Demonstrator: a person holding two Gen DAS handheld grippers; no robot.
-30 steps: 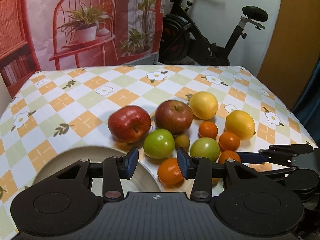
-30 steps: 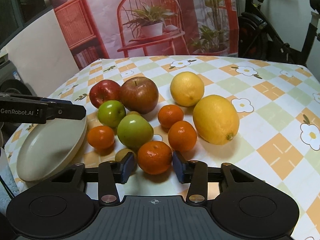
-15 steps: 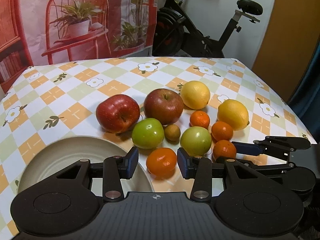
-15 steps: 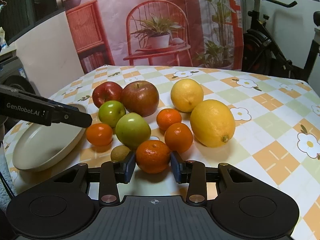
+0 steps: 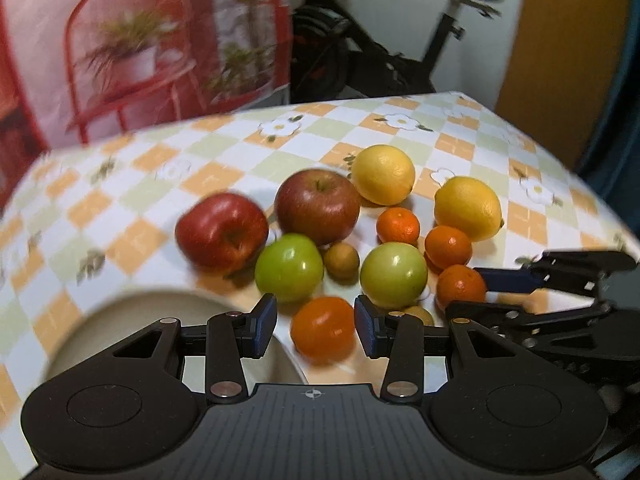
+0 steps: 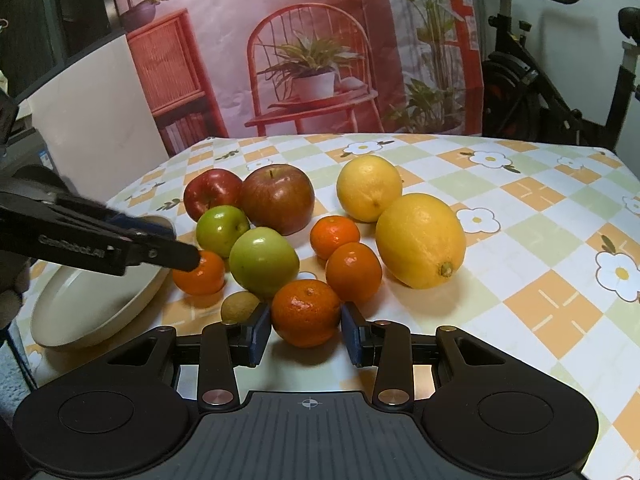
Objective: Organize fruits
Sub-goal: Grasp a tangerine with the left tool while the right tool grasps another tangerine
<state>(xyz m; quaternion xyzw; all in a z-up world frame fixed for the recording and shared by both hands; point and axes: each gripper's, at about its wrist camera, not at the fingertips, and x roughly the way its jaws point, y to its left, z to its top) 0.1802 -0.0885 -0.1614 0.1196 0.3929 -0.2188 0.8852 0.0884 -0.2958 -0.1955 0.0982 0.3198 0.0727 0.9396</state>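
Two grippers each straddle a mandarin beside the plate (image 6: 72,336): the left gripper (image 5: 316,322) parted around the left mandarin (image 5: 323,328), the right gripper (image 6: 305,330) seemingly just touching the near mandarin (image 6: 307,312). Close squarely across each middle, gently, then lift straight.

The tablecloth (image 6: 532,200) is showing orange, pale green and white checks with white daisies. Red apples (image 6: 212,191), green apples (image 6: 262,262), yellow lemons (image 6: 420,240) and orange mandarins (image 6: 306,312) are sitting beside a cream plate (image 6: 92,308) (plain, unpatterned).
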